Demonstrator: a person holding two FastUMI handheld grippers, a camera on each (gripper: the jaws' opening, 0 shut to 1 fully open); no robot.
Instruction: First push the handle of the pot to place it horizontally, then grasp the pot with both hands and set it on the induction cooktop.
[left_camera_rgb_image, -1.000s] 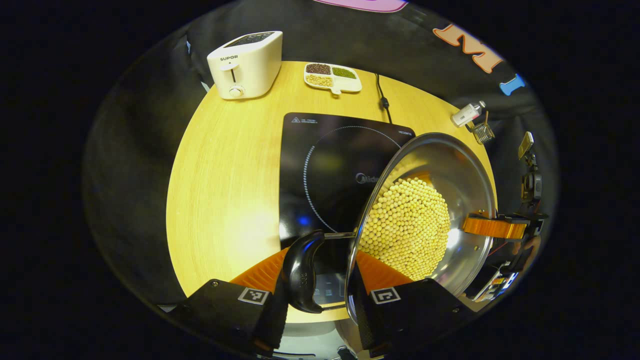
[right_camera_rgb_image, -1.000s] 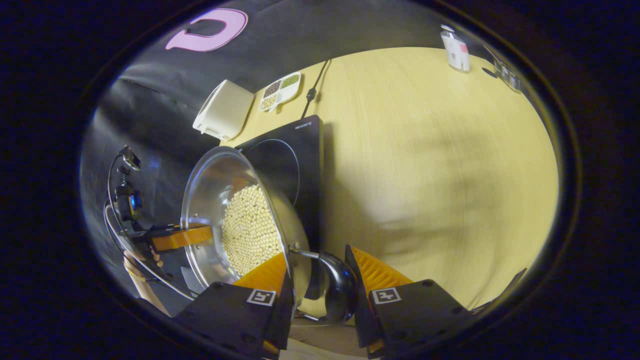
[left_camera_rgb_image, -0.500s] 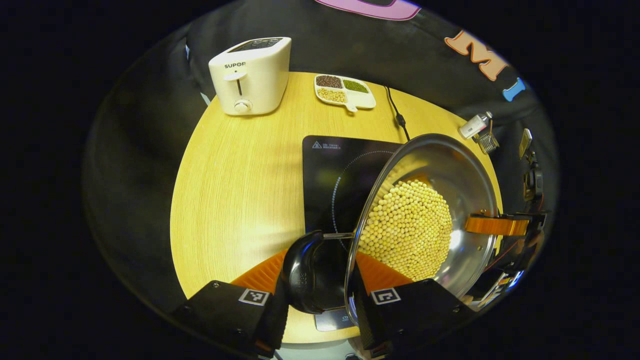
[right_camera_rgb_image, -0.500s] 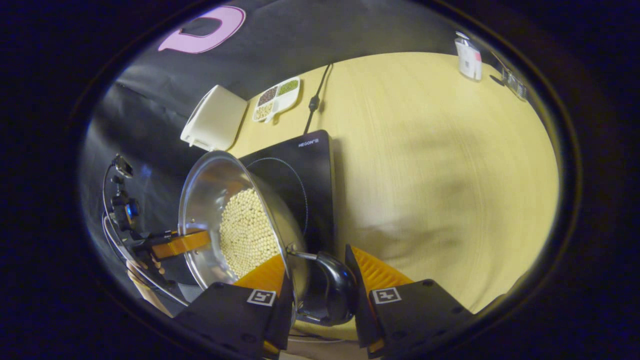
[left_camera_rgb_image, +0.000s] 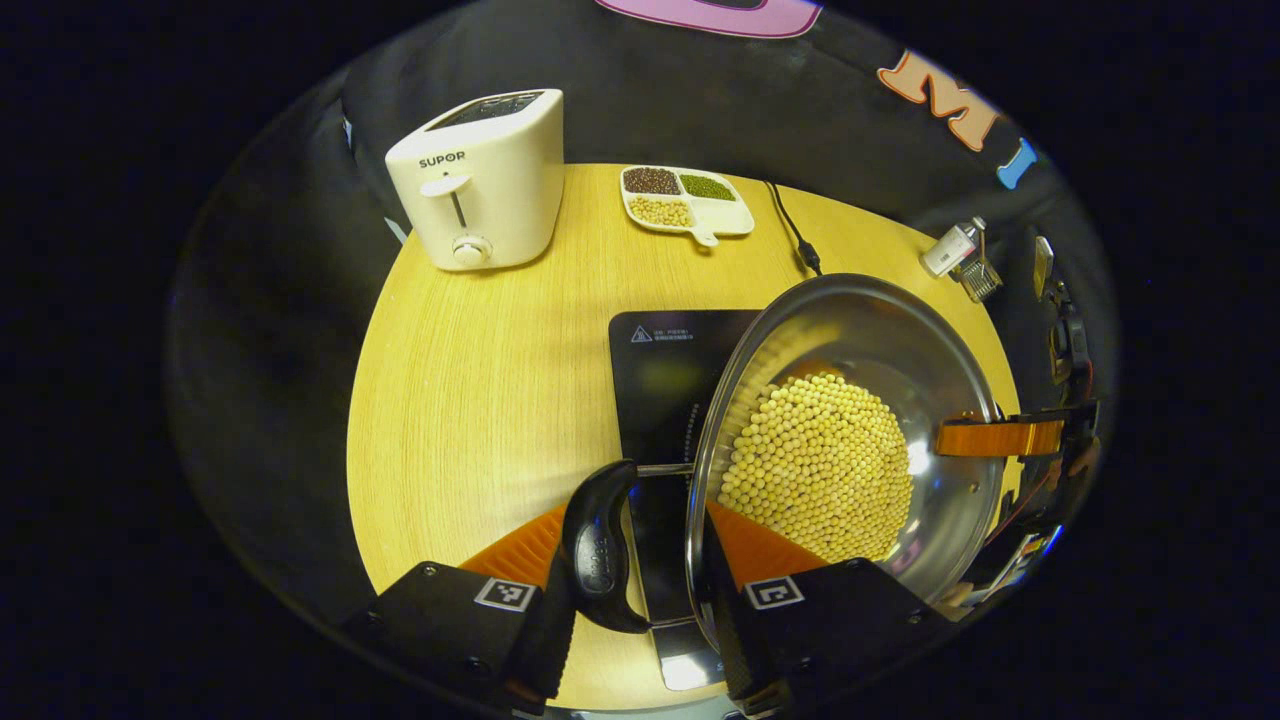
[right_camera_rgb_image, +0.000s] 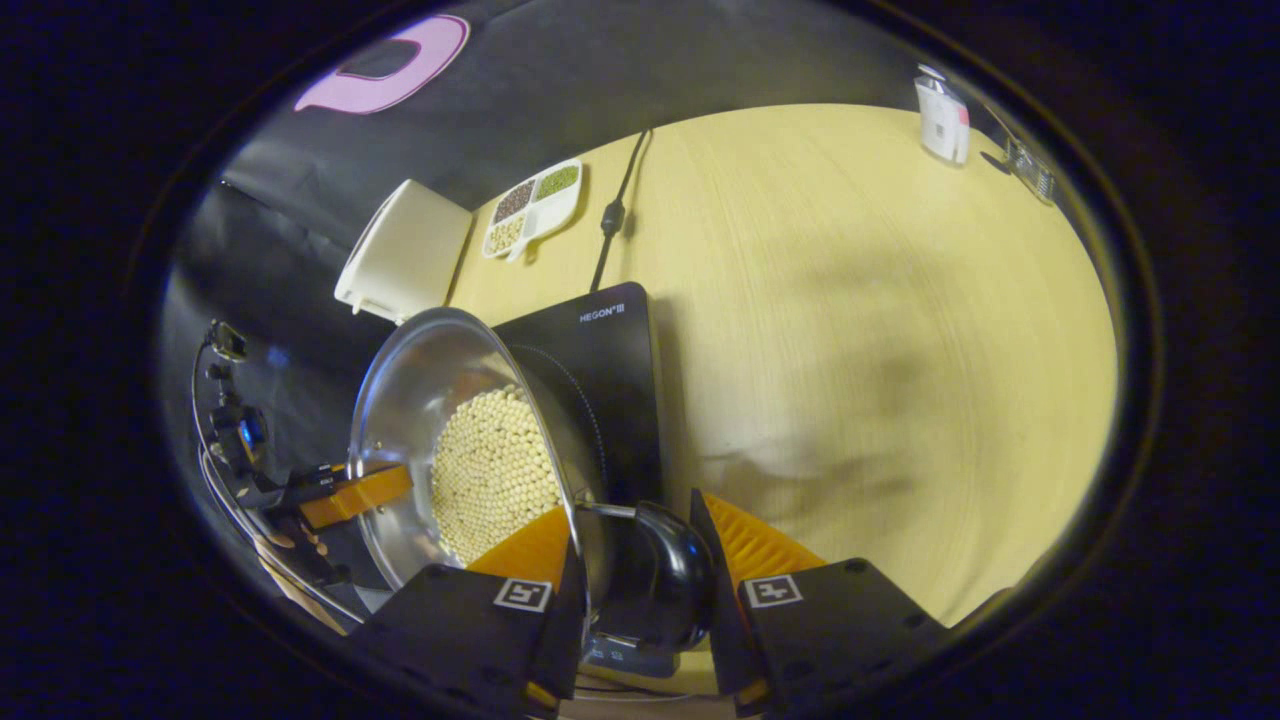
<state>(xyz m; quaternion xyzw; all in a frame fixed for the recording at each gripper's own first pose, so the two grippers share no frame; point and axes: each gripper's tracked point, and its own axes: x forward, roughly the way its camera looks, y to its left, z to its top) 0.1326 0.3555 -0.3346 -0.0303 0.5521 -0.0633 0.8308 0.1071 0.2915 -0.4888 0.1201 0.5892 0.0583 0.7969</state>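
Observation:
A steel pot (left_camera_rgb_image: 860, 330) full of yellow beans (left_camera_rgb_image: 815, 470) hangs tilted above the black induction cooktop (left_camera_rgb_image: 665, 380), covering most of its ring. My left gripper (left_camera_rgb_image: 635, 540) is shut on the pot's black side handle (left_camera_rgb_image: 598, 550), with one finger inside the rim. At the far rim the right gripper (left_camera_rgb_image: 995, 438) holds the opposite side. In the right gripper view, my right gripper (right_camera_rgb_image: 640, 560) is shut on the other black handle (right_camera_rgb_image: 670, 575). The pot (right_camera_rgb_image: 420, 380) sits to its left over the cooktop (right_camera_rgb_image: 610, 360), and the left gripper (right_camera_rgb_image: 350, 492) is beyond it.
A white toaster (left_camera_rgb_image: 480, 180) and a divided dish of grains (left_camera_rgb_image: 685, 198) stand at the back of the round wooden table (left_camera_rgb_image: 480, 400). The cooktop's cable (left_camera_rgb_image: 795, 235) runs backward. A small bottle (left_camera_rgb_image: 950, 250) and a wire clip (left_camera_rgb_image: 980, 280) lie at the back right.
Both grippers have carried the pot further over the cooktop; it now covers more of the ring, and the toaster and dish look nearer in the left gripper view.

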